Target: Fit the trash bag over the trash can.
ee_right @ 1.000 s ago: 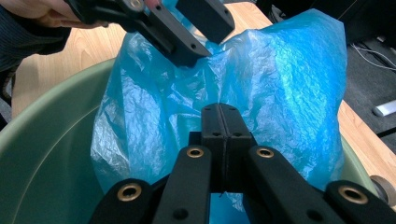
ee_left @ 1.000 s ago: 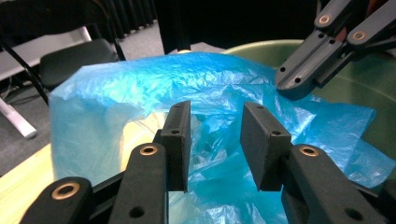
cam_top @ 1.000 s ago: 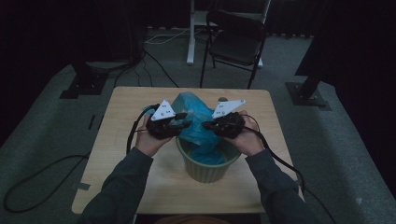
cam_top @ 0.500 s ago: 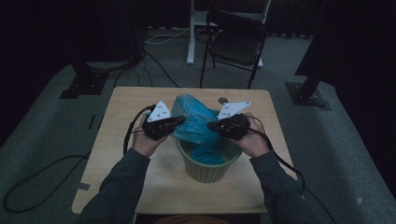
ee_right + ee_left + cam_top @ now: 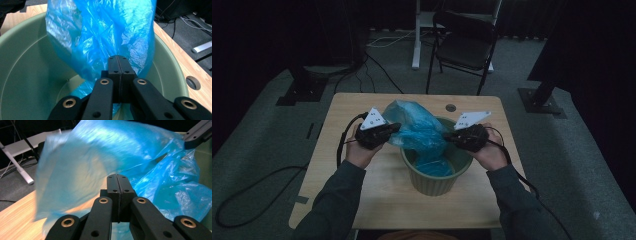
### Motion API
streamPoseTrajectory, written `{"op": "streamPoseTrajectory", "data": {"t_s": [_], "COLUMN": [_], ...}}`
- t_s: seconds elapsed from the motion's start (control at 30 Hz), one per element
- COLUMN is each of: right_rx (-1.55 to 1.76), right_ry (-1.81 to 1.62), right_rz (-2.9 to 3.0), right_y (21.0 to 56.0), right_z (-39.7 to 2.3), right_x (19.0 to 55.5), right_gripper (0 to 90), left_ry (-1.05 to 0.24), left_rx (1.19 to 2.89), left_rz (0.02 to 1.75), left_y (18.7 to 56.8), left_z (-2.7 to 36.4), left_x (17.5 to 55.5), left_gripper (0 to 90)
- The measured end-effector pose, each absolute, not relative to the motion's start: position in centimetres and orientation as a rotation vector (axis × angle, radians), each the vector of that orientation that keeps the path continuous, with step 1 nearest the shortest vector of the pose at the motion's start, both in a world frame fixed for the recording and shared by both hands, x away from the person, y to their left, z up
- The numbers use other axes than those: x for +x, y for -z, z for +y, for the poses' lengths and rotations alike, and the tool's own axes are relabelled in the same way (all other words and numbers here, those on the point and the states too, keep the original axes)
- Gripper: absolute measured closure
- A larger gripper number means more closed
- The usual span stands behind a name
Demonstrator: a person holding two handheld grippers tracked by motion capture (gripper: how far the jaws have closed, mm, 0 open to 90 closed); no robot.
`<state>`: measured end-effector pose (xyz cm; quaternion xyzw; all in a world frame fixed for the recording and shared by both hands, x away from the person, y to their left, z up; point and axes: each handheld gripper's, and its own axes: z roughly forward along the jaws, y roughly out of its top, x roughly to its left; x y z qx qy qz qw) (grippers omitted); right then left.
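Observation:
A crumpled blue plastic bag (image 5: 417, 125) hangs over and into a green ribbed pot (image 5: 432, 182) on the wooden table (image 5: 362, 190). My left gripper (image 5: 398, 127) is at the bag's left edge, and in the left gripper view it (image 5: 117, 178) is shut with the bag's film (image 5: 82, 165) pinched at the tips. My right gripper (image 5: 447, 136) holds the bag's right side above the pot's rim. In the right gripper view it (image 5: 117, 60) is shut on the bag (image 5: 100, 30) over the pot's inside (image 5: 22, 62). The lower part of the bag lies in the pot.
A round cable hole (image 5: 450, 107) sits in the table behind the pot. A dark folding chair (image 5: 462, 45) and a white stand leg (image 5: 416, 55) are on the floor beyond the table. Cables run across the grey floor at left.
Both hands have moved apart, the left gripper leftward and the right gripper rightward, and the bag is now spread wider between them above the pot.

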<state>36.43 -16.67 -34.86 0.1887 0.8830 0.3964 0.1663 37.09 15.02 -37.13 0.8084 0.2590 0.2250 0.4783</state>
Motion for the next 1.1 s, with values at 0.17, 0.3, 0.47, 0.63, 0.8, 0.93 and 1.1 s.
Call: {"op": "streamPoseTrajectory", "data": {"t_s": [0.17, 0.3, 0.47, 0.63, 0.8, 0.93, 1.1], "right_rx": [0.557, 0.580, 0.623, 0.632, 0.583, 0.528, 0.506], "right_ry": [-1.125, -1.132, -1.133, -1.183, -1.260, -1.276, -1.237], "right_rz": [2.508, 2.498, 2.482, 2.455, 2.428, 2.434, 2.438], "right_y": [35.0, 35.1, 35.2, 34.6, 33.1, 32.4, 32.4], "right_z": [-17.6, -18.4, -19.6, -20.0, -18.6, -16.8, -14.9], "right_x": [36.3, 36.2, 36.3, 36.1, 36.1, 36.3, 36.8], "right_gripper": [90.0, 90.0, 90.0, 86.6, 77.0, 72.6, 70.0], "left_ry": [-0.556, -0.553, -0.561, -0.562, -0.559, -0.556, -0.553], "left_rx": [1.964, 1.959, 1.945, 1.944, 1.944, 1.938, 1.935], "left_rz": [0.660, 0.672, 0.700, 0.673, 0.653, 0.638, 0.613], "left_y": [37.3, 37.4, 37.5, 37.4, 37.3, 37.2, 37.1], "left_z": [15.6, 15.8, 16.4, 16.1, 15.5, 15.1, 14.6], "left_x": [37.3, 37.4, 37.5, 37.2, 37.1, 37.0, 36.7], "left_gripper": [89.8, 89.8, 89.8, 89.8, 89.8, 89.7, 89.8]}}
